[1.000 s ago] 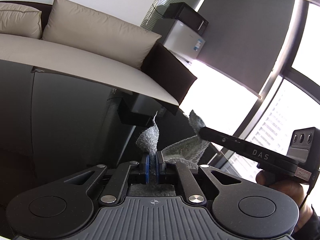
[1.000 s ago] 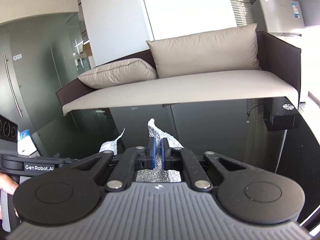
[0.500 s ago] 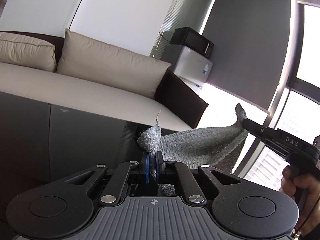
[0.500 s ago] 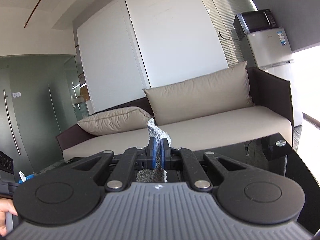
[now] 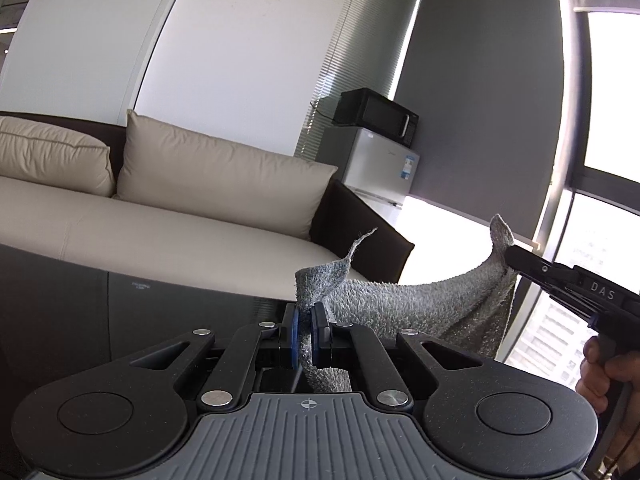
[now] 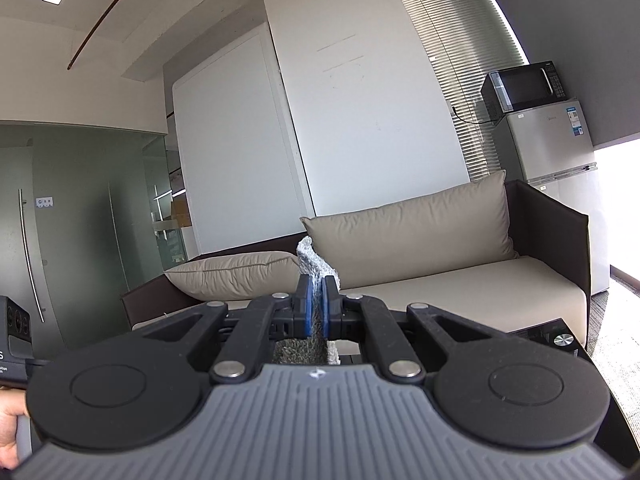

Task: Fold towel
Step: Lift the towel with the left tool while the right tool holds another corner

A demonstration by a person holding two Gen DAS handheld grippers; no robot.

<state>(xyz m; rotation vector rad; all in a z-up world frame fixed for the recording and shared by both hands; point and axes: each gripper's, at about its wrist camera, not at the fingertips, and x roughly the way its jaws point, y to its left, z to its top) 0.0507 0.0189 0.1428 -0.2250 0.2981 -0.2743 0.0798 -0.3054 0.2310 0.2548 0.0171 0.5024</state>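
Raised since the earlier frames: both grippers and the towel (image 5: 420, 300), now clear of the dark table (image 5: 60, 300).

Towel hangs stretched crosswise, long axis running between the grippers, sagging mid-span. Left gripper (image 5: 306, 330) is clamped on one corner, pointing slightly downward; right gripper (image 6: 318, 312) is clamped on the other corner, pointing level toward the sofa (image 6: 460, 288).

"DAS" on the right gripper (image 5: 516, 258), fridge (image 6: 552, 140) sticker likely unreadable.

Beige sofa (image 6: 440, 280), white fridge (image 6: 552, 144), microwave (image 6: 520, 88)
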